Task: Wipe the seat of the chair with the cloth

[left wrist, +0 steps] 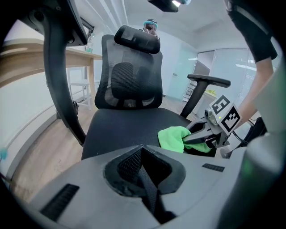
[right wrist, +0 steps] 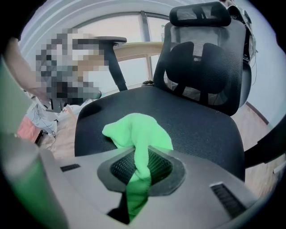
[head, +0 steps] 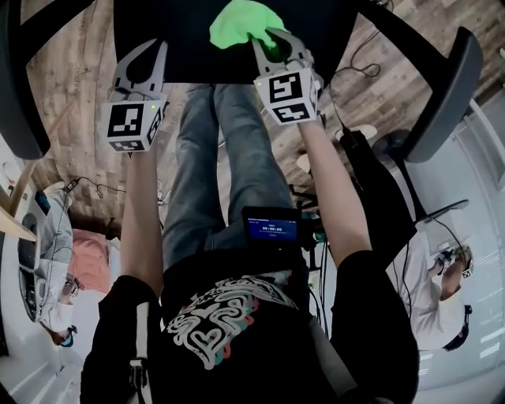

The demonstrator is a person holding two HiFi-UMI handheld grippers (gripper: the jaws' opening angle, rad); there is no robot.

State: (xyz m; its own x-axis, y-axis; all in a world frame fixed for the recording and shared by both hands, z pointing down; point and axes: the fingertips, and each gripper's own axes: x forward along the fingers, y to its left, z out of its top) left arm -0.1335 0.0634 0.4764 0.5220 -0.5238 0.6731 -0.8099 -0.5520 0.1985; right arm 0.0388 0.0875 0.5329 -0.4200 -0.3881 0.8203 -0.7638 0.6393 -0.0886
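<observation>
The chair's black seat (head: 181, 39) fills the top of the head view, just beyond the person's knees. A bright green cloth (head: 245, 24) lies bunched on the seat's front right part. My right gripper (head: 272, 43) is shut on the cloth, and a strip of cloth (right wrist: 134, 129) runs down between its jaws (right wrist: 142, 154) in the right gripper view. My left gripper (head: 158, 47) hovers over the seat's front left edge, shut and holding nothing (left wrist: 142, 150). From the left gripper view, the cloth (left wrist: 172, 136) and right gripper (left wrist: 196, 139) sit at the seat's (left wrist: 125, 125) right.
The mesh backrest (left wrist: 129, 76) and headrest (left wrist: 136, 38) rise behind the seat. Armrests (head: 450, 87) (head: 20, 95) flank it on both sides. The person's jeans-clad legs (head: 221, 158) stand at the seat's front. Cables lie on the wooden floor (head: 379, 87). Other people stand nearby.
</observation>
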